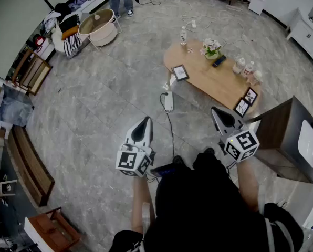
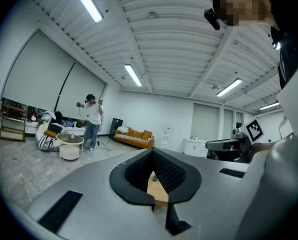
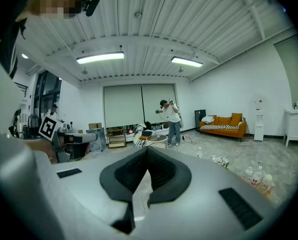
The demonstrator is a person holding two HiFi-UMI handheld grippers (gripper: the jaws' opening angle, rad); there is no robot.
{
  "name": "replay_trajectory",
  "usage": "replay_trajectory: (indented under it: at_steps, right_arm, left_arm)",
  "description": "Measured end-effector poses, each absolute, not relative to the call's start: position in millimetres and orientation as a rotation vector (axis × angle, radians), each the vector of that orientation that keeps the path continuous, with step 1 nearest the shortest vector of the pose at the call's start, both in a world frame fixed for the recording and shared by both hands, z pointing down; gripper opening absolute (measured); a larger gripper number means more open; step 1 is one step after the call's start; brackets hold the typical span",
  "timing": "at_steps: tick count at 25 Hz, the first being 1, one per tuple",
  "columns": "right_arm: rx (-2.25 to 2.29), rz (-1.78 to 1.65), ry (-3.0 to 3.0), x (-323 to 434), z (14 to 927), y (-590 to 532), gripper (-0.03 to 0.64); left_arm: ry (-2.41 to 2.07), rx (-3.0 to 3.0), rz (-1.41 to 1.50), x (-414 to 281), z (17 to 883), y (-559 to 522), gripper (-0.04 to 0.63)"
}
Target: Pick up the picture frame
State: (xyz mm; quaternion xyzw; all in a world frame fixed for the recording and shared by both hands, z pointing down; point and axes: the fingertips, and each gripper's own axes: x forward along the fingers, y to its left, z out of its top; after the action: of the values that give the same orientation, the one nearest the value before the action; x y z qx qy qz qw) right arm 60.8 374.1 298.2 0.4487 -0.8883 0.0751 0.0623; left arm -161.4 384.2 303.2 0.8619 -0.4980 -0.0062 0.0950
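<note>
Grey marbled floor of a wide room, with a low oval light-wood table on its far side

Item 1: dark-rimmed picture frame, on the table's left end, well apart from both grippers

Near it:
- 2 smaller black picture frames, at the table's near right end, beside a dark wooden cabinet
- white pot of flowers, dark flat handset and clear glass jars, all on the table
- white power strip, on the floor just before the table

Tools:
- left gripper, jaws together, nothing between them, over bare floor
- right gripper, jaws together, empty, tip near the 2 small frames
</note>
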Motion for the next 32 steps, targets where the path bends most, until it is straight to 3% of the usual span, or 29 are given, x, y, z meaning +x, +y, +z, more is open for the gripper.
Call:
replay_trajectory:
  at_steps: [23, 32]
  right_arm:
    - [1.411, 0.315, -2.683, 55, 316, 346, 0.014]
    - [1.372, 0.403, -2.701, 66, 343, 268, 0.014]
  left_arm:
    - [-1.480, 2.516, -0.022, -183, 322, 349, 0.014]
    - [-1.496, 2.499, 0.052, -161, 330, 287, 0.014]
